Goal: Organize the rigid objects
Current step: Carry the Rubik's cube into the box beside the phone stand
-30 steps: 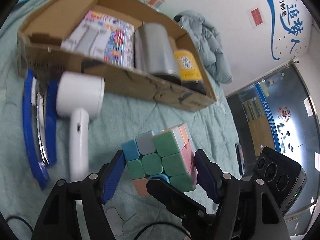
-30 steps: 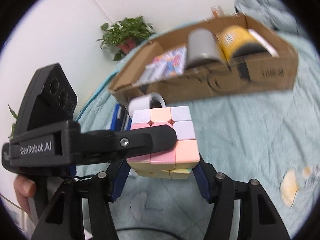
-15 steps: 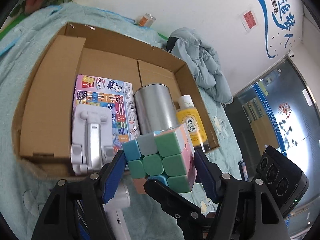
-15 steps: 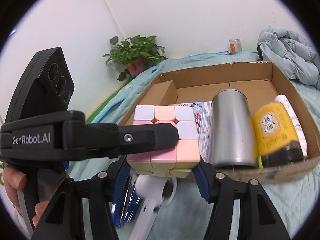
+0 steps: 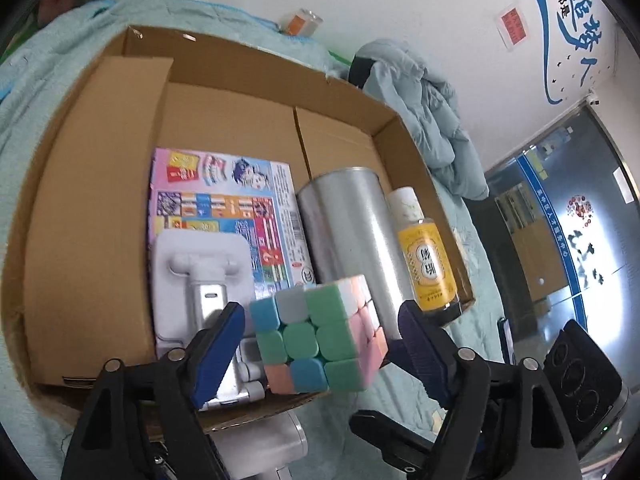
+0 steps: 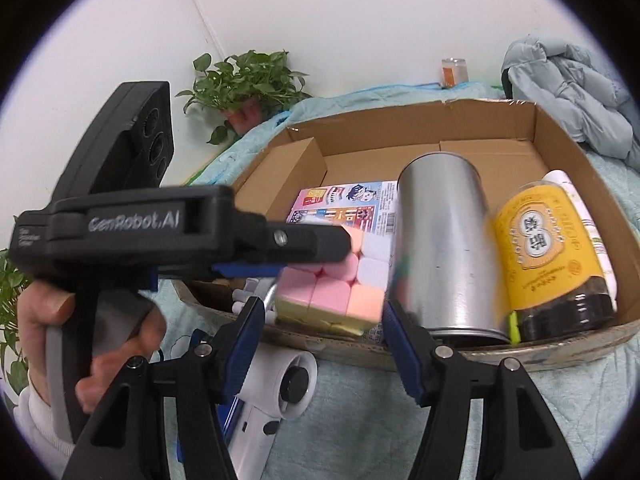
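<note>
Pastel puzzle cube [image 5: 320, 338], green, blue, pink, peach, lilac, yellow tiles, rounded corners

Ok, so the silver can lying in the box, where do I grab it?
Probably from above, jaws across the silver can near its far end: it lies on its side, and the yellow bottle beside it narrows to a cap there, leaving finger room.
</note>
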The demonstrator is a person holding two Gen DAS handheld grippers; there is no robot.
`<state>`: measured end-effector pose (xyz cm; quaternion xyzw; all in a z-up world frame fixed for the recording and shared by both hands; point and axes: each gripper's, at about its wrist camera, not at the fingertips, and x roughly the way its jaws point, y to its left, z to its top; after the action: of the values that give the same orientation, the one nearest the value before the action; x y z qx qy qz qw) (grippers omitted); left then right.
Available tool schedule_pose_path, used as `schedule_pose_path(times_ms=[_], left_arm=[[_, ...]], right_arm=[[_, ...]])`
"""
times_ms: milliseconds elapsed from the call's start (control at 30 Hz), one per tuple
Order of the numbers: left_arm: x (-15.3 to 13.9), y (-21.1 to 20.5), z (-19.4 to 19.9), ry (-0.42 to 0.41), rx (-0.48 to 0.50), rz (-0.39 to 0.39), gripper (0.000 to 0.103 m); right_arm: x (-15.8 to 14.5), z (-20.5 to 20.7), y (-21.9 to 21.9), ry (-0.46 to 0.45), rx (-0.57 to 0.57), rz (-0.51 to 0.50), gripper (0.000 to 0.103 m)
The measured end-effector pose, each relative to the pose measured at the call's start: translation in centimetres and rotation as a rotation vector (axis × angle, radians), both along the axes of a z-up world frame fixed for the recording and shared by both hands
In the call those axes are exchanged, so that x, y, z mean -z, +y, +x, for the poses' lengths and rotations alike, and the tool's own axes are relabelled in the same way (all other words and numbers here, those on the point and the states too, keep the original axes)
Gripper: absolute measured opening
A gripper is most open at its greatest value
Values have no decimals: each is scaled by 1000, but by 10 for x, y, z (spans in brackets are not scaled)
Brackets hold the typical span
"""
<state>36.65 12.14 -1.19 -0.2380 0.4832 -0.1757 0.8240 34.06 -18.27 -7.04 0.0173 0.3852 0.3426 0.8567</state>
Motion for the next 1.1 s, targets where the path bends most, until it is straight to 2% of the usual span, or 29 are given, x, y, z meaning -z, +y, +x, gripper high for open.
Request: schedule_pose_path(times_ms=[133, 200, 267, 367, 467, 633, 733, 867, 1100], left_arm=[[-9, 0, -7, -37, -26, 57, 78], [-7, -2, -8, -33, -25, 69, 73], [-1, -8, -7, -15, -4, 65, 48], [5, -16, -6, -15, -1, 42, 47], [7, -20, -5, 0, 5, 36, 38], [17, -16, 0, 32, 2, -27, 38], [16, -17, 0, 28, 6, -14, 38], [13, -18, 1, 30, -3, 7, 39], [11, -18, -5, 29, -7, 28, 40]], right_arm=[[-5, -5, 0, -33, -16, -4, 61], [-4, -6, 2, -26, -26, -1, 61], [-3, -7, 5, -21, -38, -2, 61], [-2, -9, 8, -20, -59, 0, 61], [-3, -12, 10, -27, -79, 0, 58], [-12, -17, 0, -80, -75, 22, 58], [-13, -14, -9, -87, -45, 23, 58], [-4, 5, -15, -57, -2, -27, 58], [7, 16, 7, 20, -91, -39, 59]])
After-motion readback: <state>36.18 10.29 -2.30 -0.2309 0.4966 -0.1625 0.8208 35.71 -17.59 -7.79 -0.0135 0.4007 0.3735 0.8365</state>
